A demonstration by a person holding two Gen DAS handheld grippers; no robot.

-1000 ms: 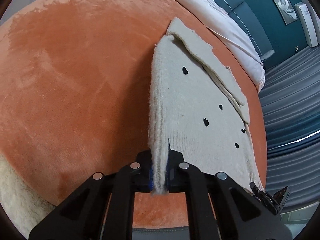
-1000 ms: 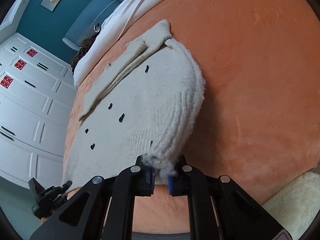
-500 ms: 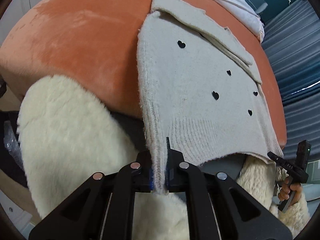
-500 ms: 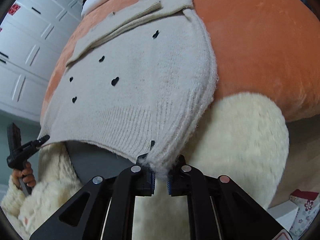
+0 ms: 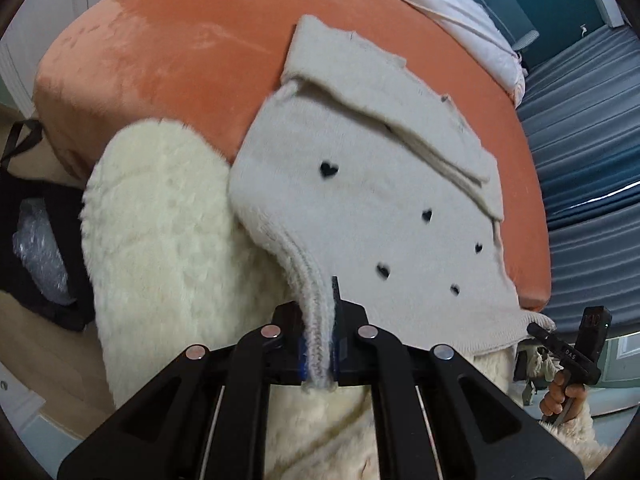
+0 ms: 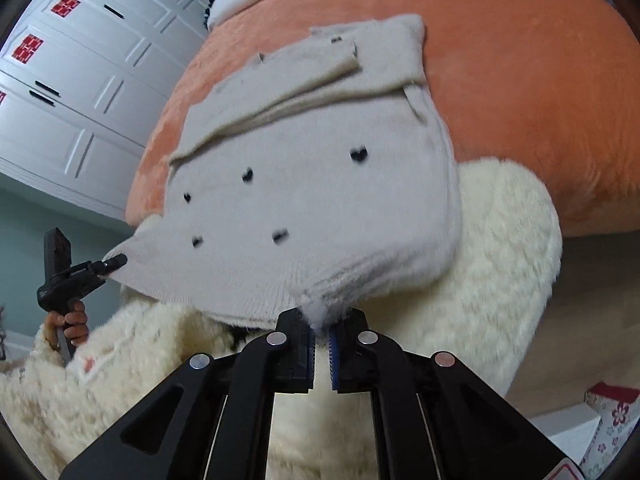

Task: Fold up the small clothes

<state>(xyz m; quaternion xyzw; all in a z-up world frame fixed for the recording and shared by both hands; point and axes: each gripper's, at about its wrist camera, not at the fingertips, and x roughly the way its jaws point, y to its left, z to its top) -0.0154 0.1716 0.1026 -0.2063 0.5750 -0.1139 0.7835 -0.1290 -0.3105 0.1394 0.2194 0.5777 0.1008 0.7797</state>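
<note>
Both claws clamp the ribbed hem of the cream knit sweater (image 5: pixel 372 216) (dotted with small black hearts), the left claw (image 5: pixel 319 354) at one corner and the right claw (image 6: pixel 321 326) at the other, its upper part lying on the orange bed (image 5: pixel 172 52) beside the fluffy sleeve (image 5: pixel 168 240).

A small cream knitted sweater (image 5: pixel 360 216) dotted with little black hearts is lying partly on the orange bedspread, its sleeves folded across the upper part. Its ribbed hem is hanging out past the bed's edge, stretched taut between two held corners. The knit (image 6: pixel 320 200) is looking fuzzy along the side fold, with the body doubled into layers.
</note>
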